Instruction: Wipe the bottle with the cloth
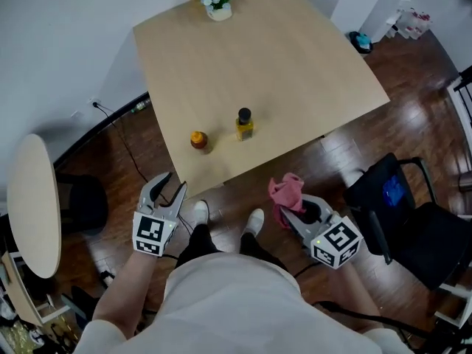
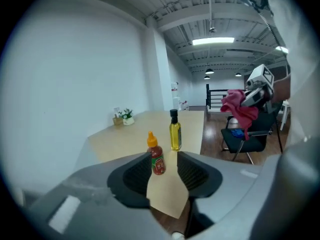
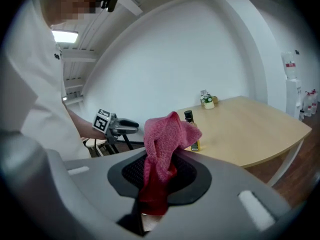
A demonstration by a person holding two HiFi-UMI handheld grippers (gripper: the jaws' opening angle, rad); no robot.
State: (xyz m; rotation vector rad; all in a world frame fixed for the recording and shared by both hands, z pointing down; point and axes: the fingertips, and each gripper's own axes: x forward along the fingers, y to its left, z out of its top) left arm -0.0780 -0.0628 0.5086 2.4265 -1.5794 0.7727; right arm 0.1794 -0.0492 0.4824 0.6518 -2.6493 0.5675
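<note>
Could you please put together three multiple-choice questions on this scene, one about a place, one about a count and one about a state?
1. Where does the yellow oil bottle with the black cap stand?
A. on the light wooden table
B. on the black chair
C. on the dark floor

2. How many bottles stand on that table?
A. one
B. two
C. three

3. In what state is the right tool?
A. open and empty
B. shut on the pink cloth
C. shut on a bottle

Answers:
1 A: it stands on the tabletop, close to the near edge.
2 B: there is the oil bottle and a small red sauce bottle with an orange cap.
3 B: the right gripper view shows the cloth pinched between its pads.
</note>
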